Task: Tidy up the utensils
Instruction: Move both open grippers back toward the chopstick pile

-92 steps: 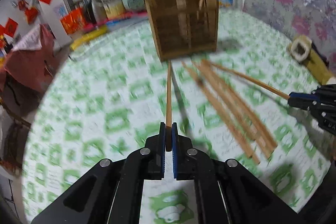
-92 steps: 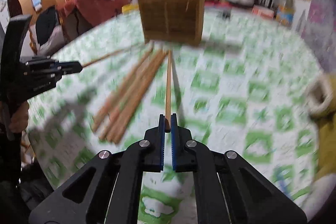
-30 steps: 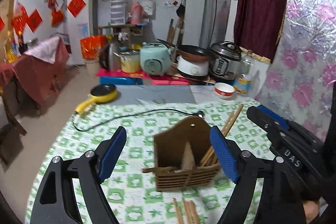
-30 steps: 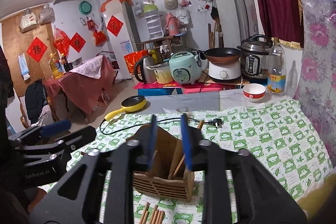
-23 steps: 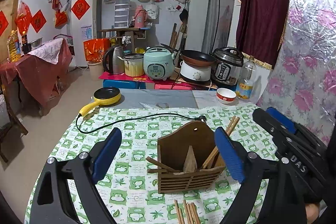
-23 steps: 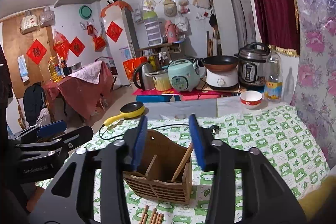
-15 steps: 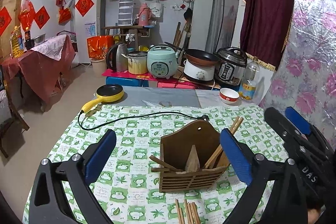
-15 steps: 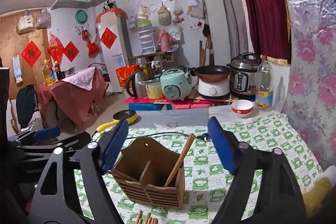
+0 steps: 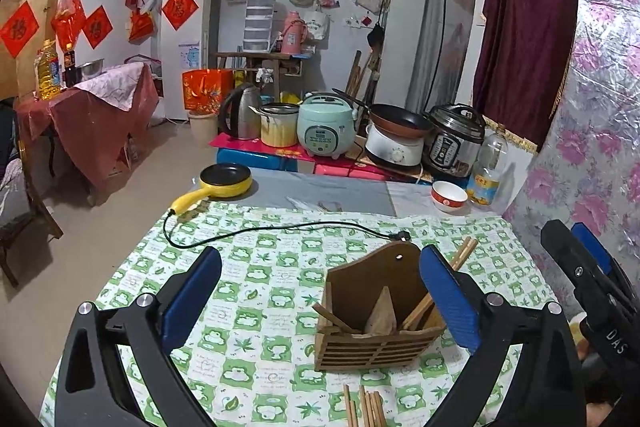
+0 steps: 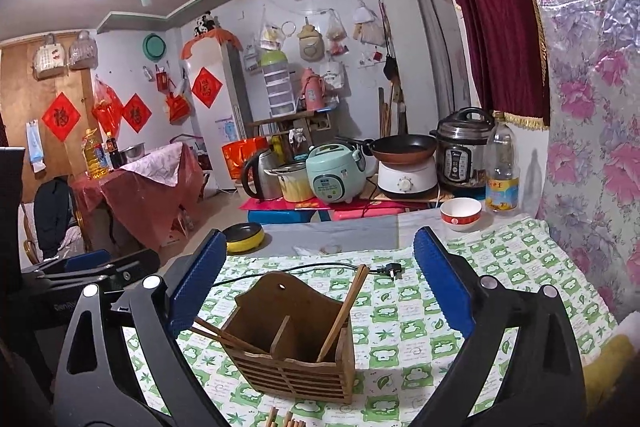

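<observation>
Covering the table, a green-checked cloth (image 9: 260,311) faces shelved kitchen appliances (image 9: 326,125).

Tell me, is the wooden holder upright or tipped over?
Upright. The wooden holder stands on its base on the table, and chopsticks lean inside it.

Both chopsticks (image 10: 340,315) released into holder (image 10: 292,355); right gripper (image 10: 316,287) just opened wide.
</observation>
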